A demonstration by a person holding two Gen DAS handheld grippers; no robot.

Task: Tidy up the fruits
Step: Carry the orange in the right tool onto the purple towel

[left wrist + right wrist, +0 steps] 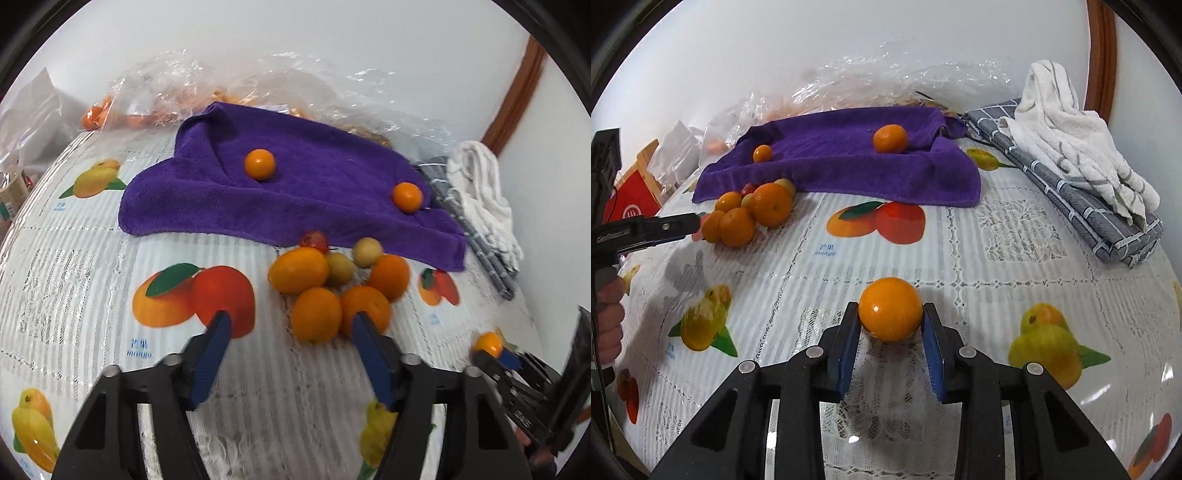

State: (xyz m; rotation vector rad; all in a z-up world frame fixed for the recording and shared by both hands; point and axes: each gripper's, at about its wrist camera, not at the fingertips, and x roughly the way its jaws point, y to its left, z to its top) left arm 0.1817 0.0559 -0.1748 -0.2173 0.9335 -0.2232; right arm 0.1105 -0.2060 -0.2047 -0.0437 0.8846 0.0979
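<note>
Right gripper: the right gripper has its two blue-padded fingers closed against the sides of one orange fruit, just above the fruit-printed tablecloth.
Left gripper: the left gripper has its fingers spread wide with nothing between them, pointed at a pile of fruit on the tablecloth.
Fruit pile: orange citrus, two pale yellowish fruits and one small red one, touching each other, just beside the near edge of a purple towel.
On the towel: two small oranges, one mid-towel, one near its right end.
Only in the right view: the person's left hand on the left gripper's handle; a red box at the far left.
Only in the left view: the right gripper seen from the side, at the frame's edge, with its fruit.
Beside the towel: a white cloth heaped on a folded grey checked cloth.
Hard to make out: crumpled clear plastic bags behind the towel hold orange shapes, too blurred to identify.
</note>
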